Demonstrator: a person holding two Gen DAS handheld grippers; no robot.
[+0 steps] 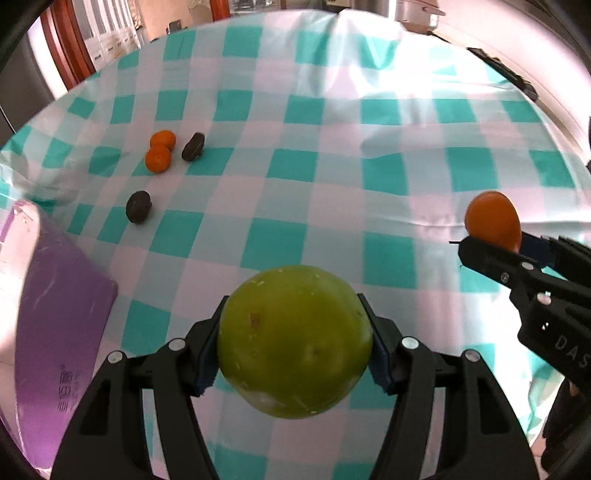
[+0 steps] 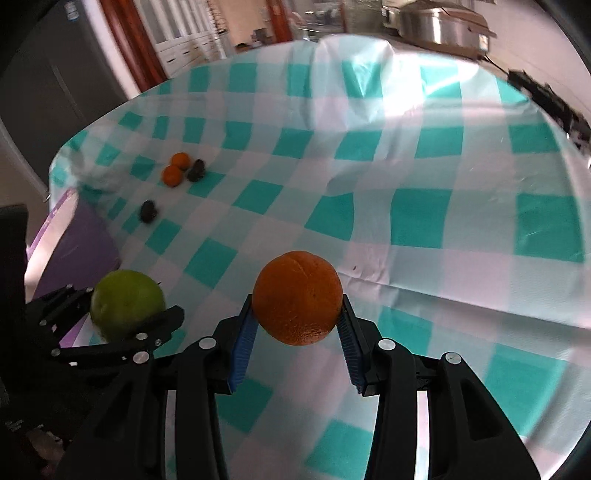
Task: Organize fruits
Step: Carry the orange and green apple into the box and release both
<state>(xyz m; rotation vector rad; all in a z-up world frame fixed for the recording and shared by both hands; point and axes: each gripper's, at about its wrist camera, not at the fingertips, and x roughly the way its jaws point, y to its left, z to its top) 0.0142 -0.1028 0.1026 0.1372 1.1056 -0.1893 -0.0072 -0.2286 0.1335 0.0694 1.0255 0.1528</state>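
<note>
Nearest to us, between the blue-padded fingers of our left tool (image 1: 293,332), sits a large green fruit (image 1: 294,341), pinched on both sides and held clear above the bench (image 1: 332,206). Our right tool (image 2: 298,317) pinches an orange (image 2: 298,297) the same way, its ribbed blue pads (image 2: 243,341) pressed against the peel, and the fruit hangs above the cloth. From the left wrist view the right tool reaches in from the right edge with the orange at its tip, and white letters on its black body read "DAS"; the rest of the word is cut off. From the right wrist view the left tool appears at lower left with the green fruit in its grip.

To the left, on the bench, lies a purple board (image 1: 55,325) with some dark printed writing near its lower part, too small for us to read. A teal and white checked tablecloth (image 2: 424,221) covers the bench, wrinkled in places.

Farther off on the cloth we count four small fruits: a dark fruit (image 1: 139,206) alone, then beyond it two small oranges (image 1: 159,158) touching each other, with a second dark fruit (image 1: 193,146) just beside them. That makes one green fruit, three orange ones and two dark ones in all.

Beyond the bench stand metal pots (image 2: 436,18).
</note>
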